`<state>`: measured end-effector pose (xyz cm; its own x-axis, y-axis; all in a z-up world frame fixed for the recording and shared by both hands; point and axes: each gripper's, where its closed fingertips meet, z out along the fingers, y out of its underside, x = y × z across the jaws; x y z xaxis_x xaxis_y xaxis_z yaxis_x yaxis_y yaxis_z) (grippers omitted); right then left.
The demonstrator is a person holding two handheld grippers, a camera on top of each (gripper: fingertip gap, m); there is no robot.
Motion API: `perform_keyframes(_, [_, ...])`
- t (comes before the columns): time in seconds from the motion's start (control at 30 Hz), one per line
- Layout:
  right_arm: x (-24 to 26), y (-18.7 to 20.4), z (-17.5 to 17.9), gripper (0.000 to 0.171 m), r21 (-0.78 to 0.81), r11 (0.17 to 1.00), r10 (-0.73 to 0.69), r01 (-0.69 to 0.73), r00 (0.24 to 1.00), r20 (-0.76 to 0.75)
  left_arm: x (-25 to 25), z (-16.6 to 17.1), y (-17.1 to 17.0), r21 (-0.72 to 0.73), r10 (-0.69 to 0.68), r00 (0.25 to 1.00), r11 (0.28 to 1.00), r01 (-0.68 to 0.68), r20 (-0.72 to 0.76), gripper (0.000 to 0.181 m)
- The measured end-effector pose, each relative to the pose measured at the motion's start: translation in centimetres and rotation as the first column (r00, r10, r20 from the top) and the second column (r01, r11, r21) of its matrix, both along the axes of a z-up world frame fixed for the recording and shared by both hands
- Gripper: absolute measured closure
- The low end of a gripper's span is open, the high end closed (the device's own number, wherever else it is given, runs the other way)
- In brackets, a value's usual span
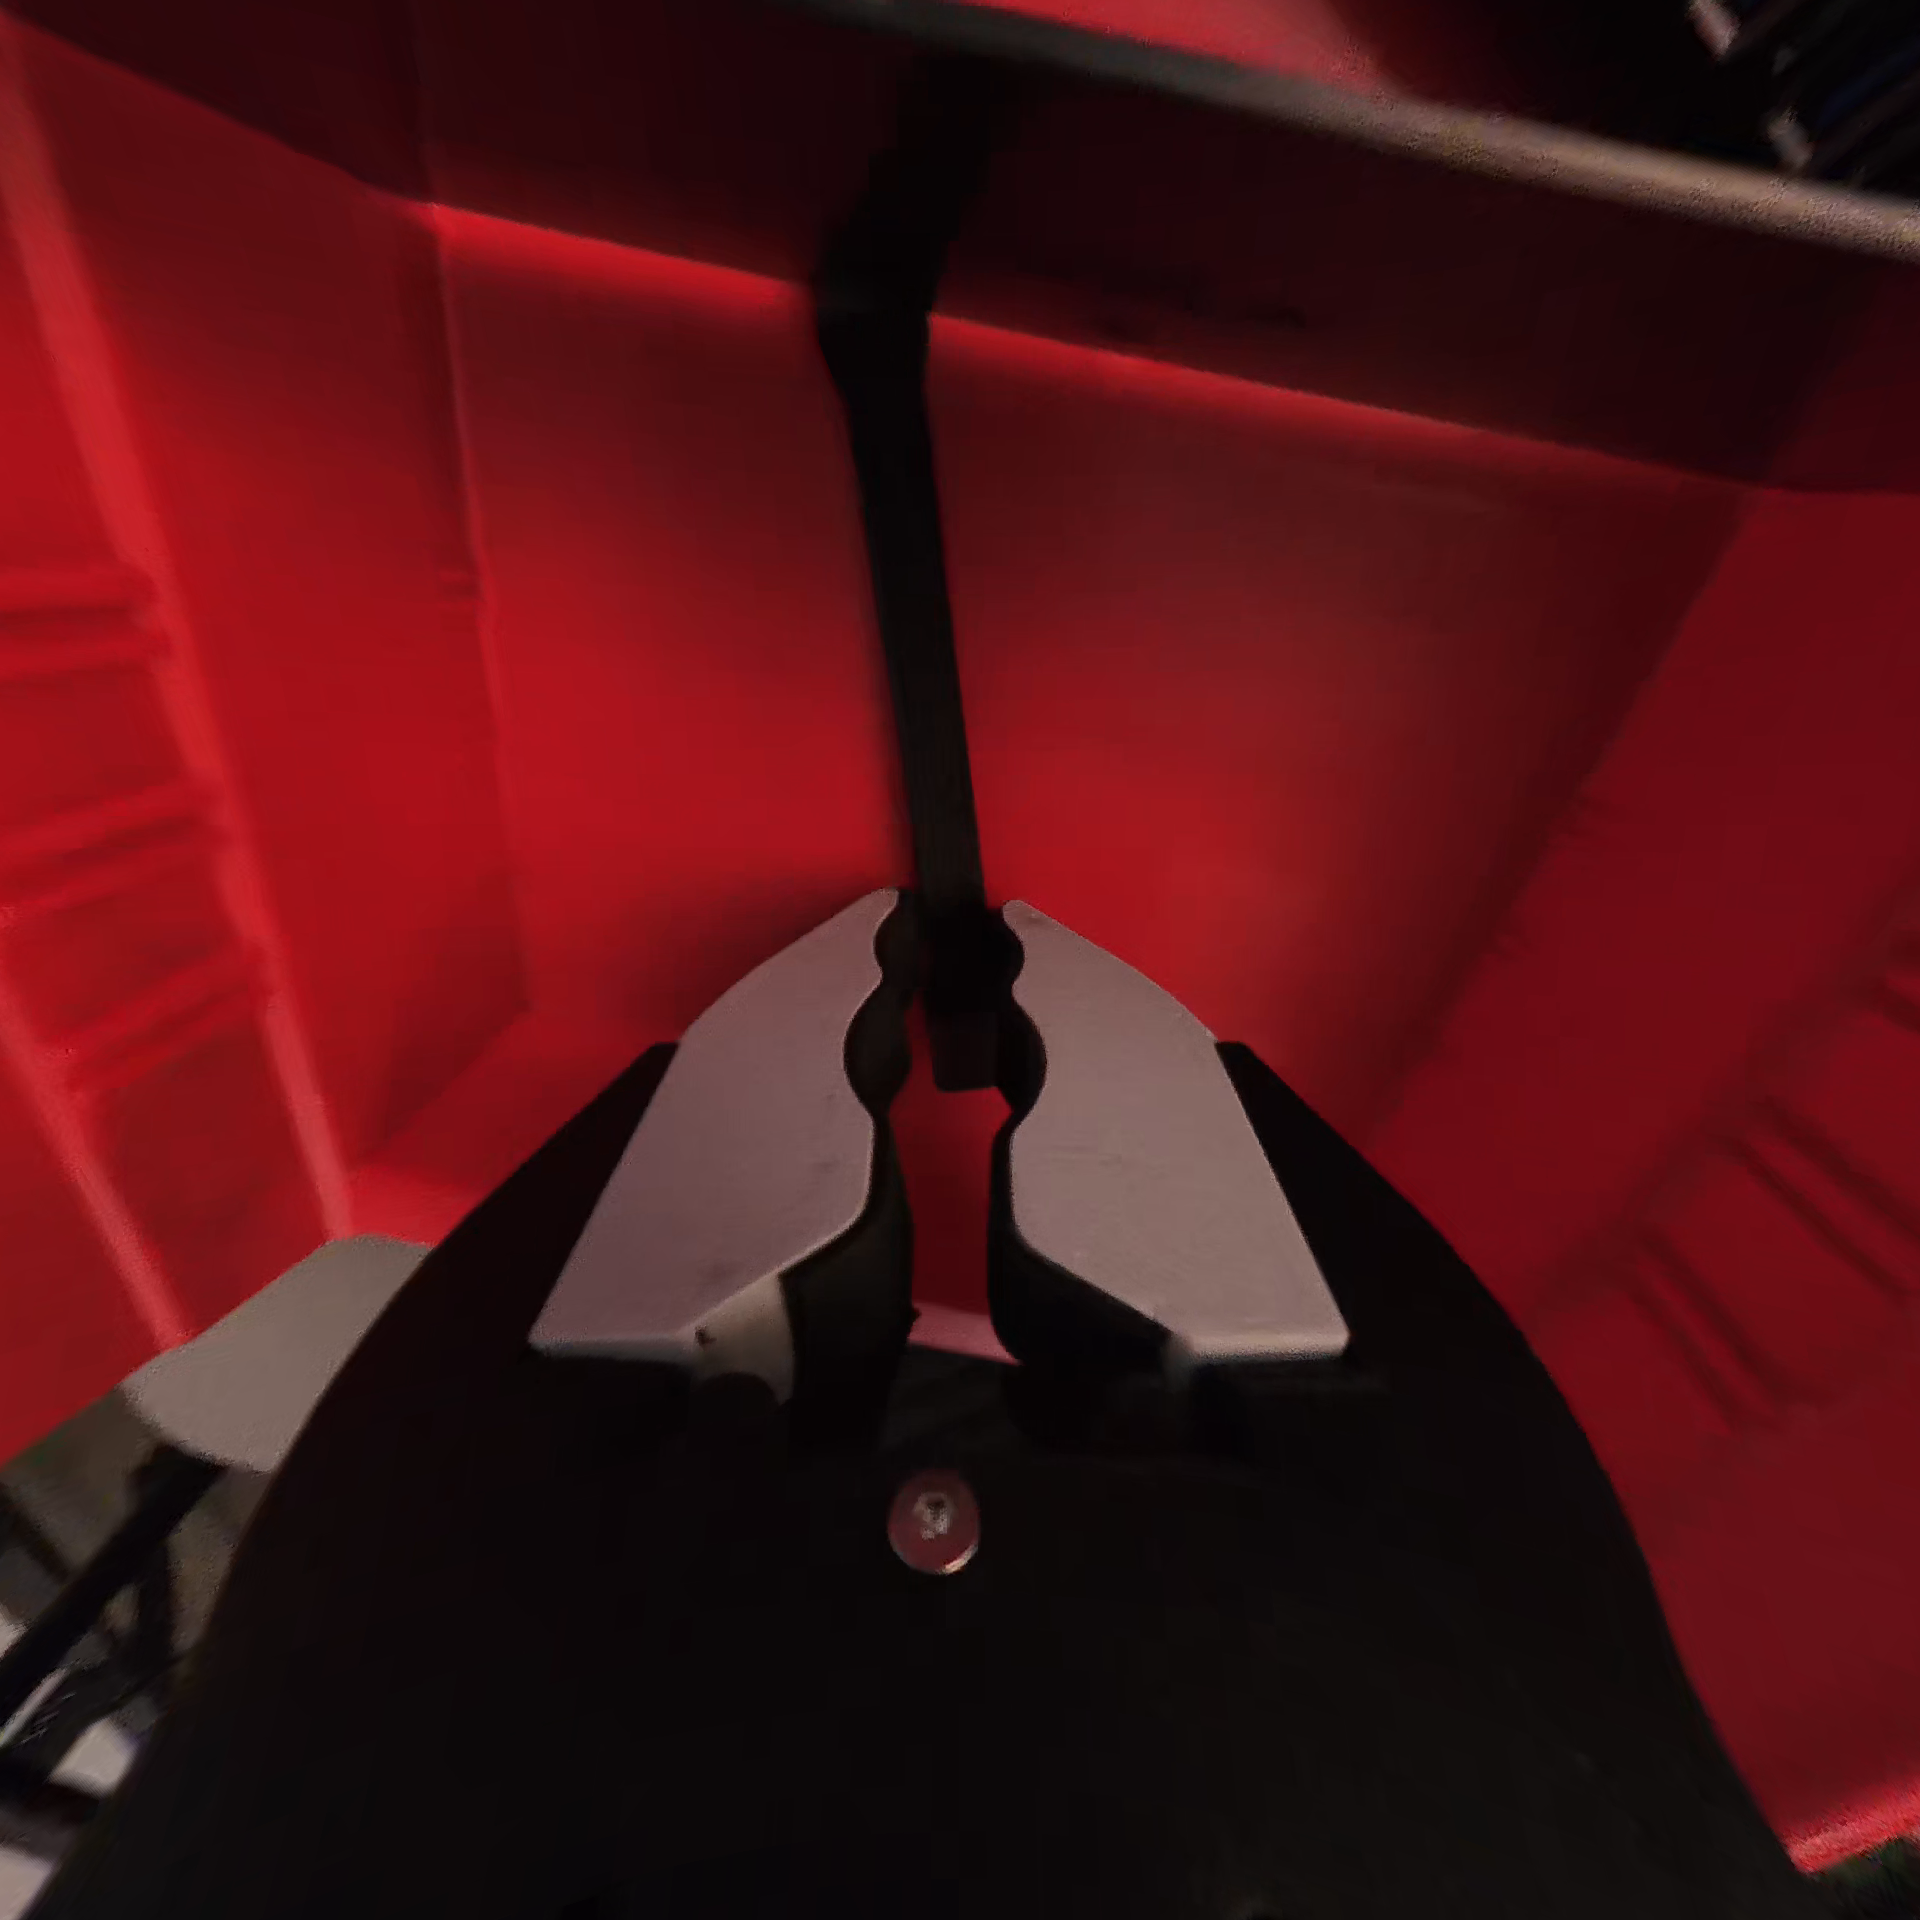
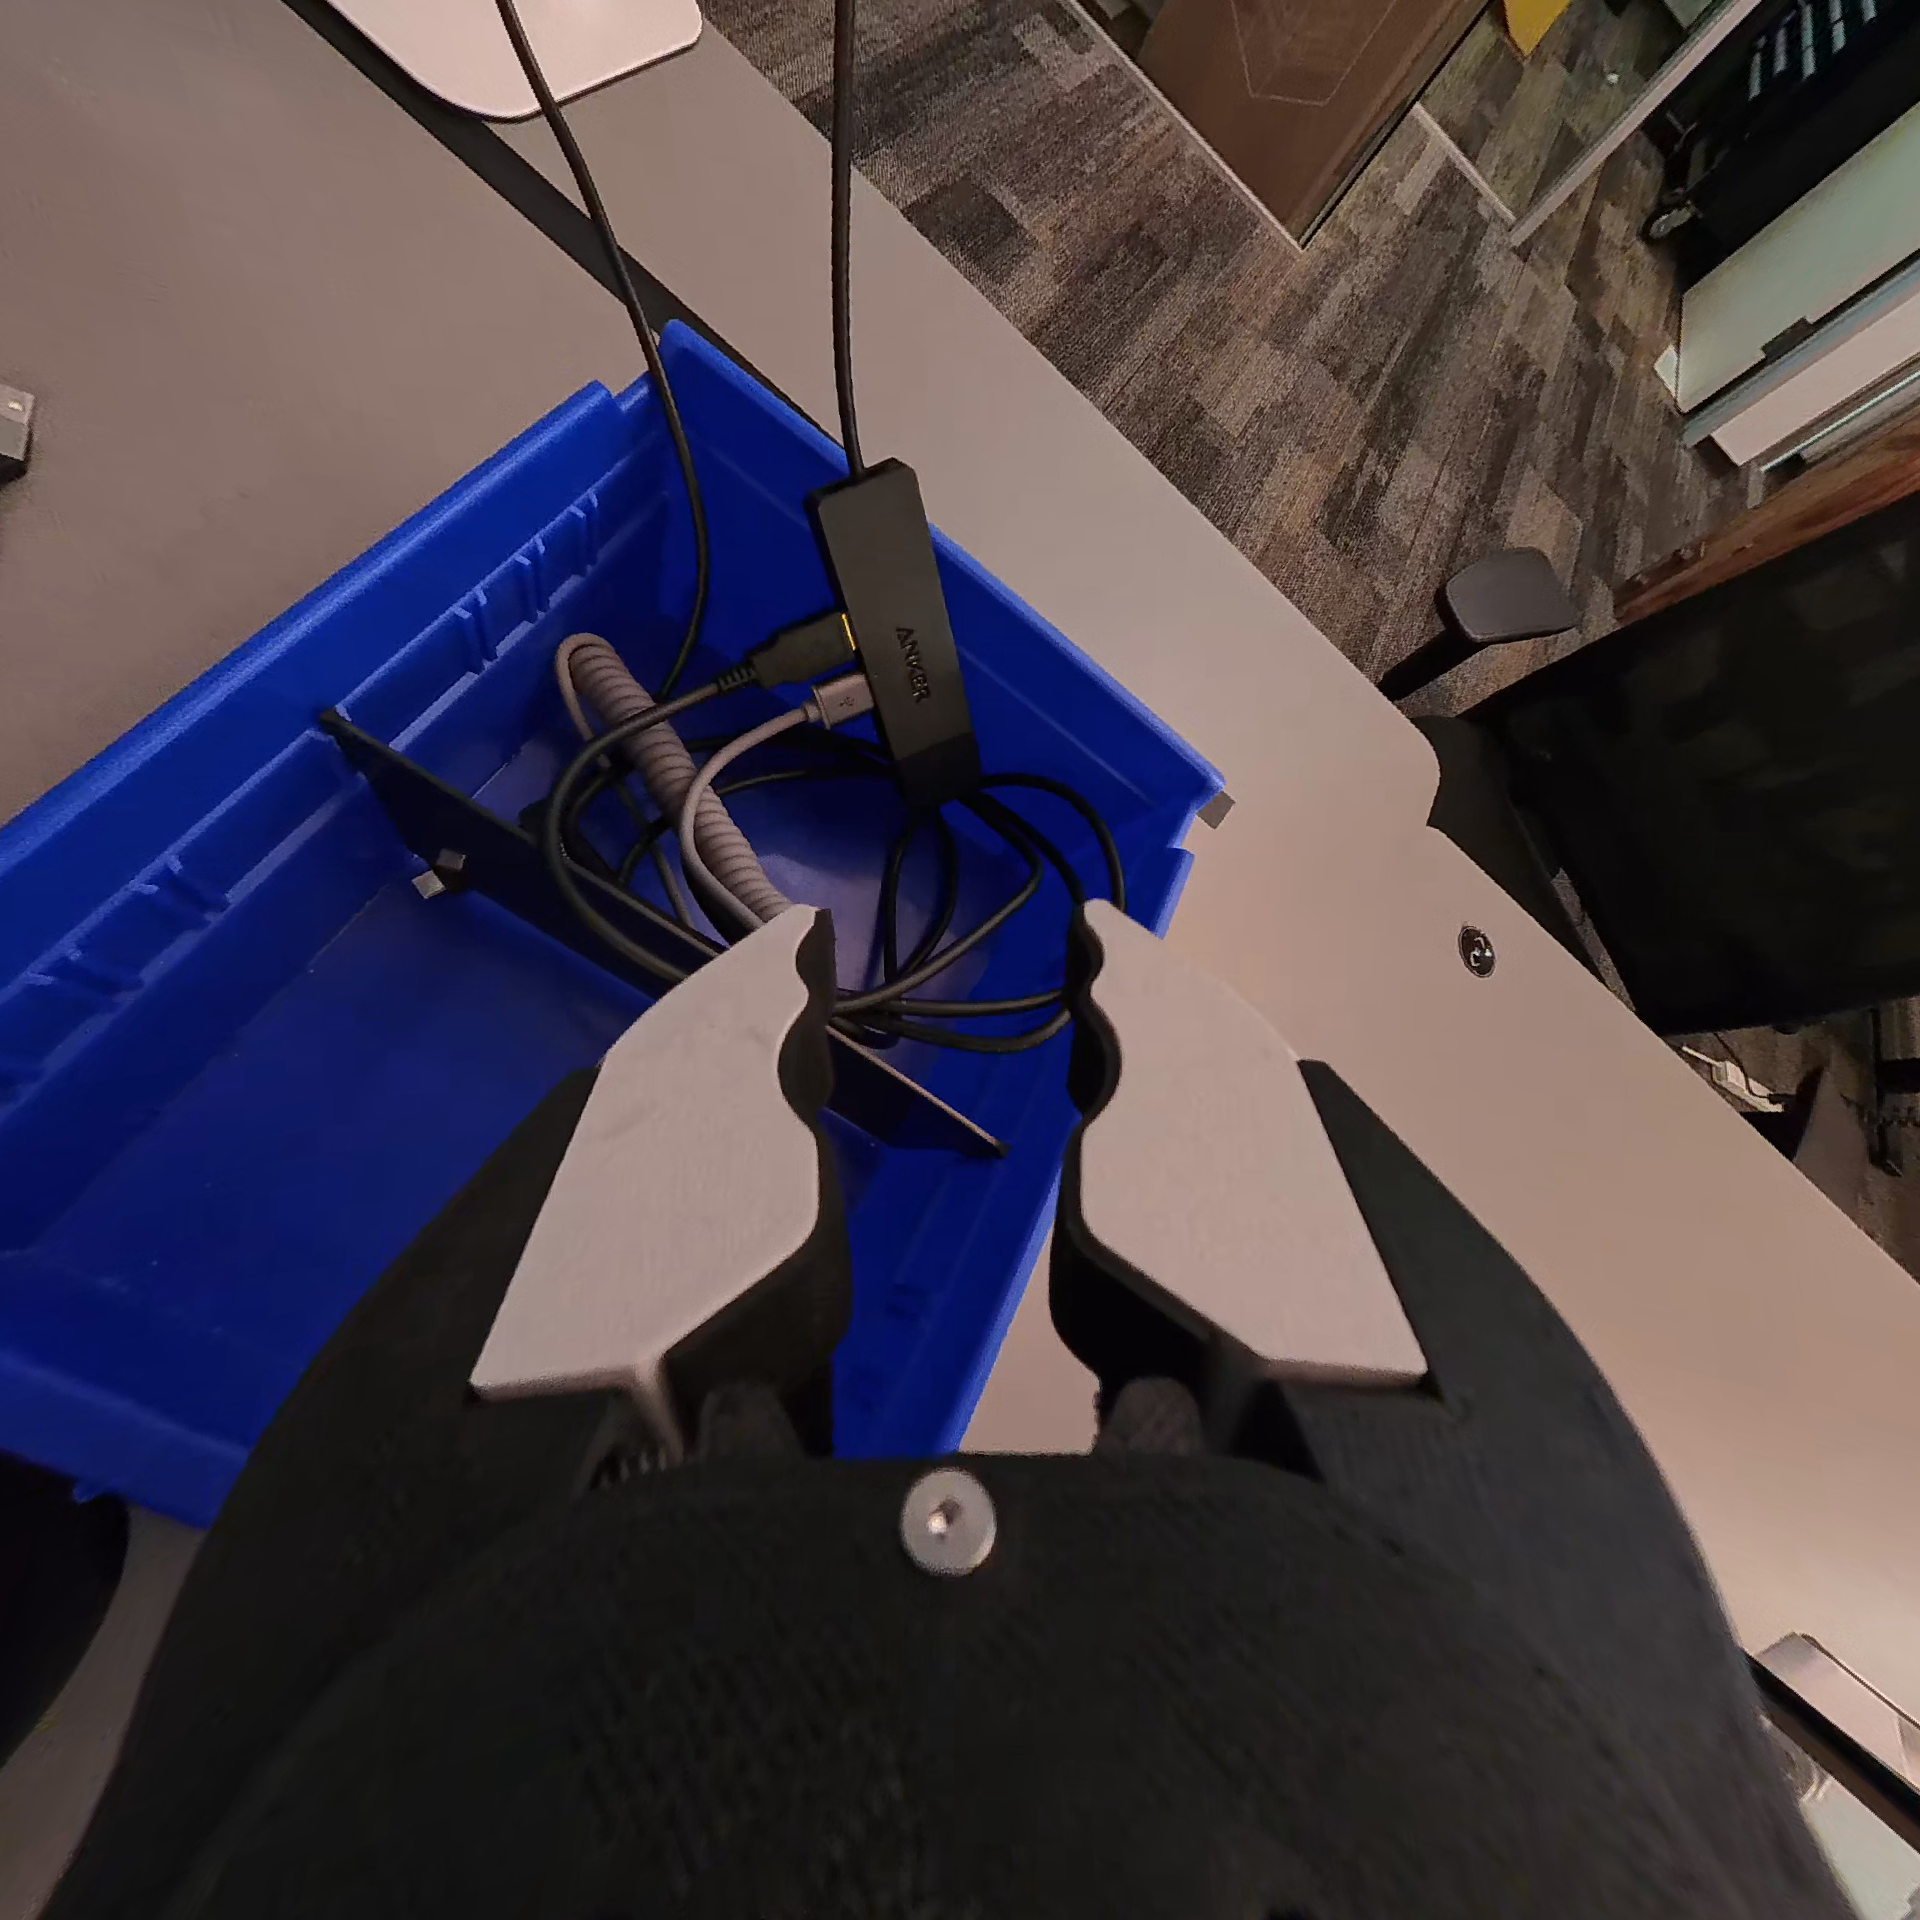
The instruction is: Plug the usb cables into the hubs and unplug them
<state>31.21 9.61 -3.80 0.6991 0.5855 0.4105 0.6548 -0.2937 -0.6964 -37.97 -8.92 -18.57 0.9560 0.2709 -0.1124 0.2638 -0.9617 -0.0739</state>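
The left gripper (image 1: 951, 997) was pinched on a black cable (image 1: 914, 623) mid-frame, while the right gripper (image 2: 951, 997) was held spread above the black hub (image 2: 899, 623).

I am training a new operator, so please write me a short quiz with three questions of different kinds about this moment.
1. True or false: the right gripper is shut on a cable.
2. What does the left gripper hold? A) a coiled grey cable B) a thin black strip C) nothing
3. How many plugs sit in the side of the black hub above the blue bin?

Key: 1. false, it is open above the bin; 2. B, the black strip before the red bin; 3. two.
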Motion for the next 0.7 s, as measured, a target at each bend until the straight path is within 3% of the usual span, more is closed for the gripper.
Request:
perform_keyframes(0.2, [0.2, 0.0, 0.1, 0.127, 0.006, 1.000, -0.004, 0.004, 1.000, -0.005, 0.0, 4.4, -0.6, -0.044, -0.090, 0.992, 0.995, 0.086, -0.089, 0.171])
perform_keyframes(0.43, [0.4, -0.1, 0.3, 0.127, 0.014, 1.000, -0.010, 0.010, 1.000, -0.016, 0.9, 12.0, -3.0, -0.120, -0.204, 0.943, 0.977, 0.178, -0.263, 0.171])
perform_keyframes(0.57, [0.5, -0.1, 0.5, 0.127, 0.022, 1.000, -0.016, 0.016, 1.000, -0.008, 5.3, 16.0, -2.1, 0.001, -0.307, 0.907, 0.947, 0.321, -0.287, 0.171])
perform_keyframes(0.7, [0.7, -0.3, 1.5, 0.127, 0.064, 0.997, -0.047, 0.047, 0.999, 0.003, 13.6, 17.5, 0.6, 0.197, -0.518, 0.819, 0.801, 0.565, -0.246, 0.171])
